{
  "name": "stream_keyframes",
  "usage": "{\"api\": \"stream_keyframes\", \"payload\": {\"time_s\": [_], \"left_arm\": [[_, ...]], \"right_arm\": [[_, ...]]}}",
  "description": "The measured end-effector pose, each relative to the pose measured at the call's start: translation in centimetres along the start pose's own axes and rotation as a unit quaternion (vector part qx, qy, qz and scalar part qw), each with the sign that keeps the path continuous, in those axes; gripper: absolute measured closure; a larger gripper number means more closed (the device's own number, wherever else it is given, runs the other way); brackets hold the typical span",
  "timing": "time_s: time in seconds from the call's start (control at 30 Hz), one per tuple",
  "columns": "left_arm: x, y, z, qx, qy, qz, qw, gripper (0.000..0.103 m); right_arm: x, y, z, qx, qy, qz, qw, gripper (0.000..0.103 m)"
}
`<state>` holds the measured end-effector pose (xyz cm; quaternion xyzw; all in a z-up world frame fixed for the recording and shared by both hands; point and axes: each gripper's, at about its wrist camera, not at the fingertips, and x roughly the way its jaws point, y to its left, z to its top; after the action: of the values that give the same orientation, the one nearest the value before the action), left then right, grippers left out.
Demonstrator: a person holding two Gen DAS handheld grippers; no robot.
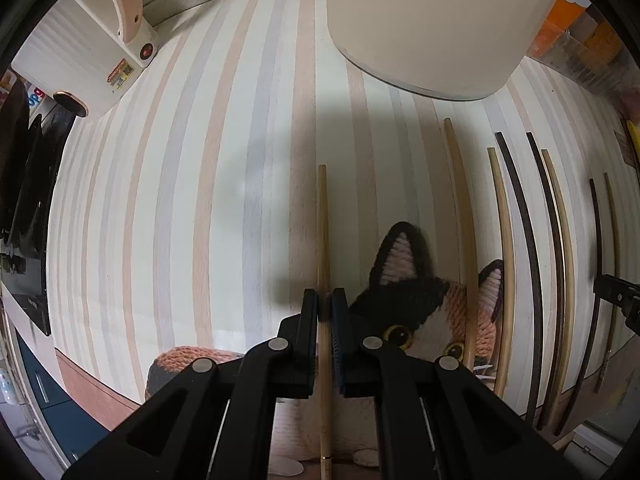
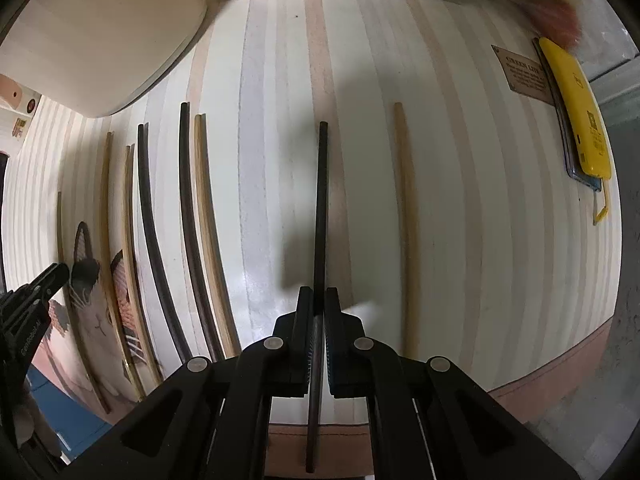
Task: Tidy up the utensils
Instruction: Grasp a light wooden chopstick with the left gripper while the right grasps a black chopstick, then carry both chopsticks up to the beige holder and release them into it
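Observation:
My left gripper [image 1: 324,300] is shut on a light bamboo chopstick [image 1: 322,220] that points away over the striped table. My right gripper [image 2: 319,298] is shut on a dark chopstick [image 2: 321,200], also pointing away. Several light and dark chopsticks [image 1: 524,260] lie side by side on the table between the two grippers; they also show in the right wrist view [image 2: 188,220]. One light chopstick [image 2: 406,220] lies alone to the right of my right gripper. A cream holder [image 1: 432,20] stands at the table's far side.
A cat-shaped knitted mat [image 1: 416,304] lies under some chopsticks near the front edge. A white appliance [image 1: 92,52] stands at the far left. A yellow device [image 2: 580,108] on a phone and a brown card [image 2: 524,76] lie at the far right.

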<state>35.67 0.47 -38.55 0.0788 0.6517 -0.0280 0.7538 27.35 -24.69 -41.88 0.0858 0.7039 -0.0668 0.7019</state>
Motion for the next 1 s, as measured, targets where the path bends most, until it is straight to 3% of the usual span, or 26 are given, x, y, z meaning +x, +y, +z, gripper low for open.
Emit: {"api": "stream_keyframes", "payload": {"time_s": [0.33,0.73,0.87,1.0], "left_arm": [[0.2,2.1,0.8,-0.008,0.002,-0.009,0.9999,0.098],[0.1,2.0,0.8,-0.012,0.003,-0.010,0.9999,0.098],[-0.1,2.4,0.7,-0.014,-0.001,0.001,0.9999,0.098],[-2.4,3.3,0.5,-0.015,-0.036,0.017,0.9991,0.099]], "right_arm": [[0.4,0.5,0.1,-0.006,0.012,-0.017,1.000,0.097],[0.2,0.8,0.2,-0.004,0.015,-0.026,1.000,0.096],[0.1,0.8,-0.3,0.009,0.003,-0.016,1.000,0.097],[-2.3,0.5,-0.6,0.015,-0.035,-0.007,0.999,0.097]]}}
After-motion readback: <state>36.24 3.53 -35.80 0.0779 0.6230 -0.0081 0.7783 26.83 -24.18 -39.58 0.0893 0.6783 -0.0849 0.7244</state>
